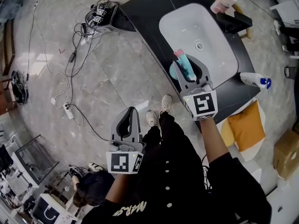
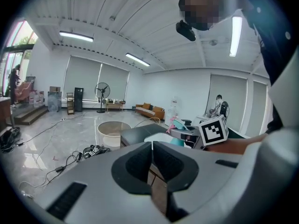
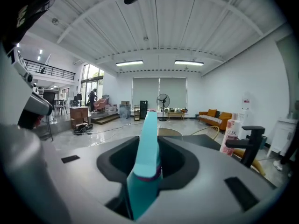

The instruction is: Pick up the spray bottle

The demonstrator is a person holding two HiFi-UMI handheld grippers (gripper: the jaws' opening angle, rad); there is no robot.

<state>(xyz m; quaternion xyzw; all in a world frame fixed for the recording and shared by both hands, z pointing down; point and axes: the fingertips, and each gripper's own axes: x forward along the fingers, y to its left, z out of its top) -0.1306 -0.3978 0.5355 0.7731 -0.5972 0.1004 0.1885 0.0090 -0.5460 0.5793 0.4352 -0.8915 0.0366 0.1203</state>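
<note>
Teal plastic spray bottle [image 1: 185, 66], pink trigger up, is clamped in my right gripper [image 1: 190, 73] at centre-right, right on the white oval basin's [image 1: 219, 45] lower-left rim. My left gripper [image 1: 131, 111], jaws pressed together and empty, hangs lower left over open grey marble floor [image 1: 107, 73].

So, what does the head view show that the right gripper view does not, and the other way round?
Only the head view: the sink, a white bottle on the counter, and the person's shoes.
Only the right gripper view: a fan, a sofa and ceiling lights across the room.
Both: the right gripper shut on the teal bottle, the black faucet and the pink bottle.
</note>
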